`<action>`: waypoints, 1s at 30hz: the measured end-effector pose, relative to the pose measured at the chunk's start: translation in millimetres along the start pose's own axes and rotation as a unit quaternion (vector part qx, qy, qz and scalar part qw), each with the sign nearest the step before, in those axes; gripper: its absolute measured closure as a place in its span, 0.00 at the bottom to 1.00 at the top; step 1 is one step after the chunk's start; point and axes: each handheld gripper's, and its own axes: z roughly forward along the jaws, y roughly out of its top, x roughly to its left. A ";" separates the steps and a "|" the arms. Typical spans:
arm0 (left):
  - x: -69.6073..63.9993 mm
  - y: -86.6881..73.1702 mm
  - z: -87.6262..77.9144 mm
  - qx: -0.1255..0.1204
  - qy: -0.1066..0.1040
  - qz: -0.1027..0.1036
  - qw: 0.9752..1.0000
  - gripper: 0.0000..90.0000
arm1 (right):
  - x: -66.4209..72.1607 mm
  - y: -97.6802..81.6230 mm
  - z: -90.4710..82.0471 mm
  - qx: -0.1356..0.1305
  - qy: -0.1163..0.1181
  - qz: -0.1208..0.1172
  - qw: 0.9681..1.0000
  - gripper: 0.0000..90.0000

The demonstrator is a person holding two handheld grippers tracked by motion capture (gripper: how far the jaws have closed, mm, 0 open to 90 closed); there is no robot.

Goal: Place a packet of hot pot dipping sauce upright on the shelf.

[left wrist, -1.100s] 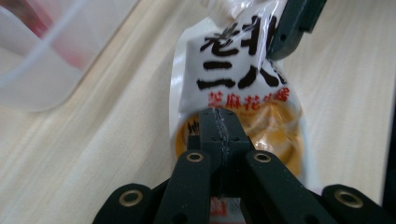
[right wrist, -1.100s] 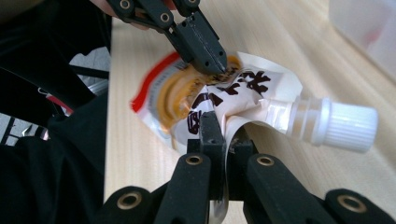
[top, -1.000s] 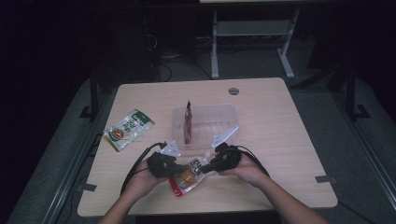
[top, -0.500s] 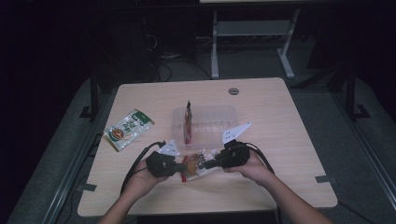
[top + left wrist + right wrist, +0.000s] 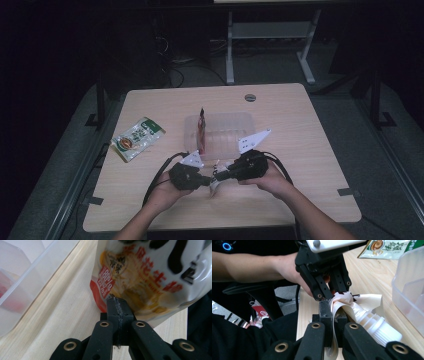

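Pouch [image 5: 150, 277] hangs above the table's [image 5: 310, 135] near edge, both grippers clamped on it: left [image 5: 117, 307] on its bottom seam, right [image 5: 333, 312] by the spout. Uneven pulling could slip it loose.

The right tongs [image 5: 332, 312] rose from the bottom edge with their black jaws closed on a fold of the pale snack pouch [image 5: 352, 306], beside its white ribbed spout [image 5: 378, 328]. Facing them, the left tongs [image 5: 329, 293], gripped in a hand [image 5: 294, 271], pinched the pouch's far end above the wooden desk [image 5: 372, 277]. A clear plastic container [image 5: 409, 287] stood at the right edge, and a green-and-white packet [image 5: 387, 247] lay flat in the upper right corner
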 end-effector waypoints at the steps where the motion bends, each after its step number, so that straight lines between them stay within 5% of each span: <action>1: 0.6 -0.4 -1.3 -0.002 0.001 -0.005 1.000 1.00 | 0.4 0.2 -1.6 -0.003 0.000 0.002 1.000 0.99; 6: 6.4 -5.6 -13.9 -0.014 0.002 -0.022 1.000 0.99 | 1.4 1.7 -10.7 -0.015 -0.009 -0.006 1.000 0.99; 19: 9.6 -24.5 -31.3 -0.010 -0.001 -0.041 0.999 0.60 | 3.0 16.7 -36.6 -0.020 -0.046 -0.016 0.999 0.99; 30: 9.2 -46.4 -36.9 -0.003 0.000 -0.051 0.999 0.34 | -14.9 36.2 -49.1 -0.026 -0.070 -0.029 0.997 0.99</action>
